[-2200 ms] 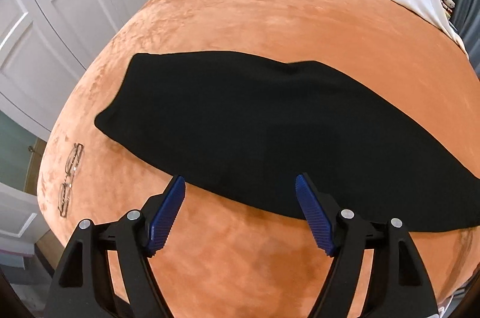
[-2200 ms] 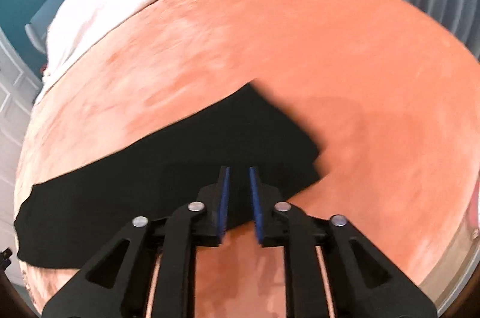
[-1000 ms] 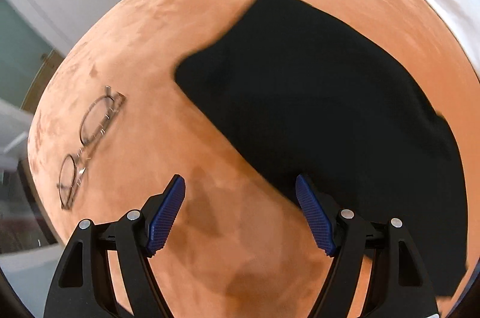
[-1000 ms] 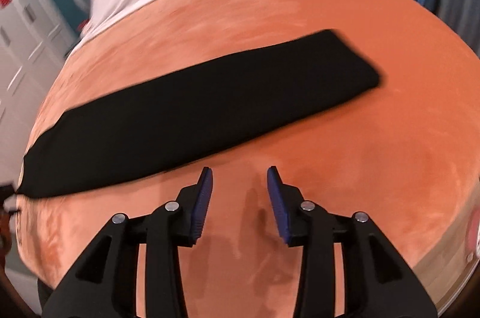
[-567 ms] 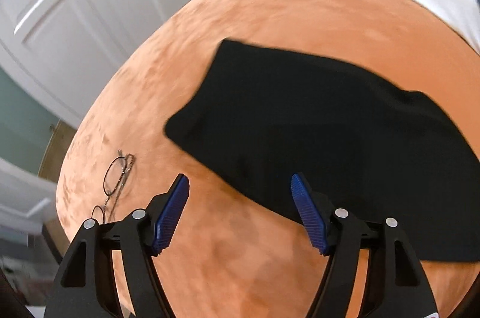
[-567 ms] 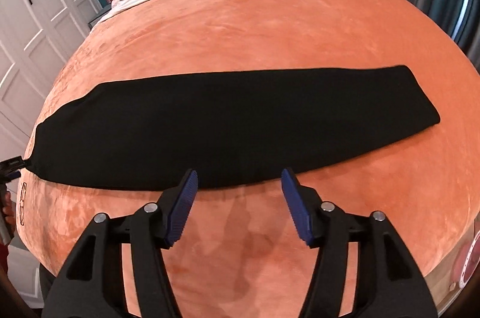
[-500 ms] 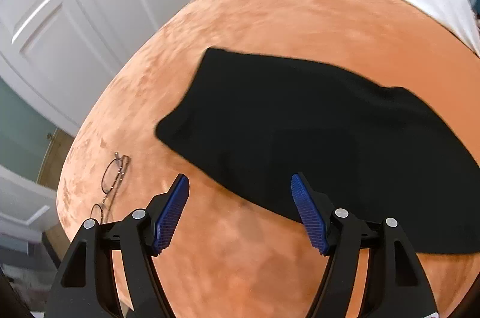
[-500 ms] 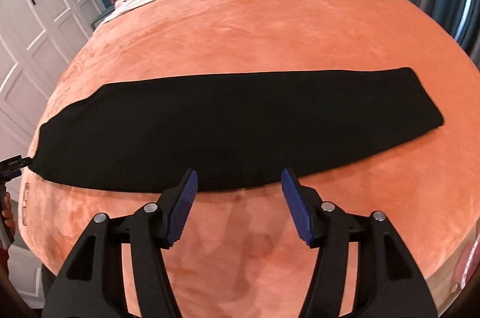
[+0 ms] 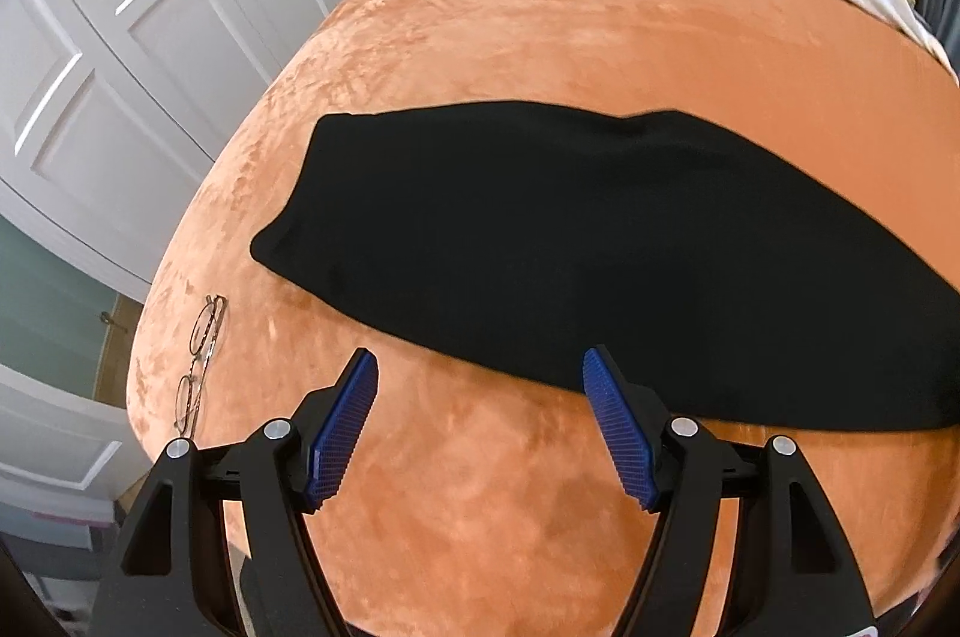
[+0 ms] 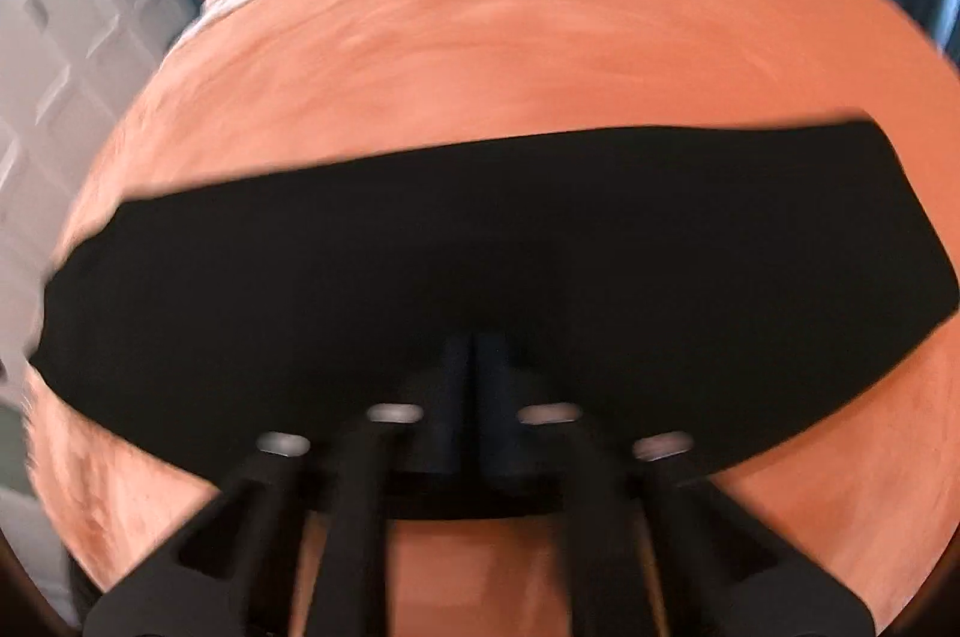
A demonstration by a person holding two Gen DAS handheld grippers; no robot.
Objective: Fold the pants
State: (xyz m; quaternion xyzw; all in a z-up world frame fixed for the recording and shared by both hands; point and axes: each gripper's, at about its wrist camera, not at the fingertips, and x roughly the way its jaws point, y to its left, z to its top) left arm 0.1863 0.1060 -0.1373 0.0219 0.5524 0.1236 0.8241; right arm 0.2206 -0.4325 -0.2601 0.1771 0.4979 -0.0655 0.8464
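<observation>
Black pants (image 9: 576, 253) lie flat in a long strip across the orange bed (image 9: 540, 36). Left tongs (image 9: 480, 427) gape wide just short of the near edge, w/ nothing between them. Right tongs (image 10: 472, 397) are pinched together over the pants' near edge; pic is blurred, can't tell if fabric is caught. Glasses (image 9: 198, 361) sit near the bed's left edge.

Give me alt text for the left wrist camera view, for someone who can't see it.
The open left gripper hovers over an orange bedspread, its blue-padded fingers at the near edge of black pants laid flat in a long strip. Wire-rimmed glasses lie on the bedspread to the left.
</observation>
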